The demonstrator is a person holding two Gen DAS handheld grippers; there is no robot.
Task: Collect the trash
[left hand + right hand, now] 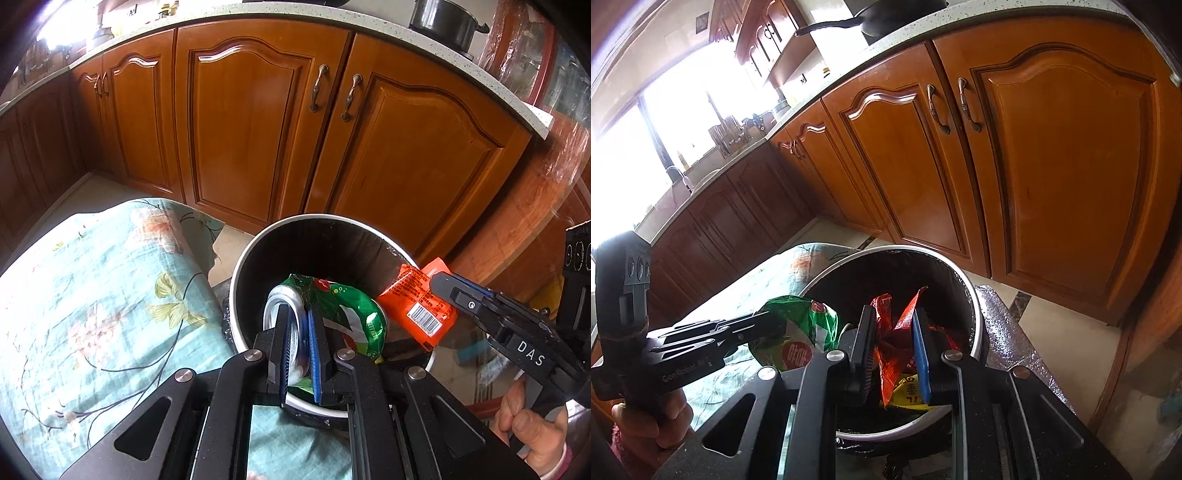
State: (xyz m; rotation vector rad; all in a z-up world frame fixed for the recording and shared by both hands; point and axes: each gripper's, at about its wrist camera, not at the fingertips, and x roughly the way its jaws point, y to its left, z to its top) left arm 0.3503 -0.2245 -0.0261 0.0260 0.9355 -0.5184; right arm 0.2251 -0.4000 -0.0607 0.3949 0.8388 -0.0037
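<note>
Left gripper point(297, 325) is clamping two items at once above the mouth of the one trash bin point(240, 280): one crushed silver can point(284, 299) and one green snack wrapper point(351, 314), both pinched tight between the blue-padded fingers point(314, 350), jaws nearly closed. Right gripper point(894, 332) is gripping one orange-red wrapper point(890, 369), crumpled between its fingers and hanging over the bin's opening; a yellow scrap point(908, 397) is showing just beneath it, whether part of the same wrapper or a separate piece I cannot tell. Seen from the left wrist, the orange-red wrapper, barcode showing, is sitting at the bin's right rim. Bin is round, pale-rimmed, lined with one black bag; its floor is hidden by the held items. Count of trash items in view: three certain, all held over the bin. One person's hand point(532, 424) is squeezing the right gripper's handle to the right of the bin; the other hand point(650, 417) is doing likewise on the left of it. Floral teal cloth point(92, 295) is lying just left of the bin, touching its side. Wooden cabinets point(258, 122) are standing behind the bin, with one dark pot point(443, 22) on the counter above.
</note>
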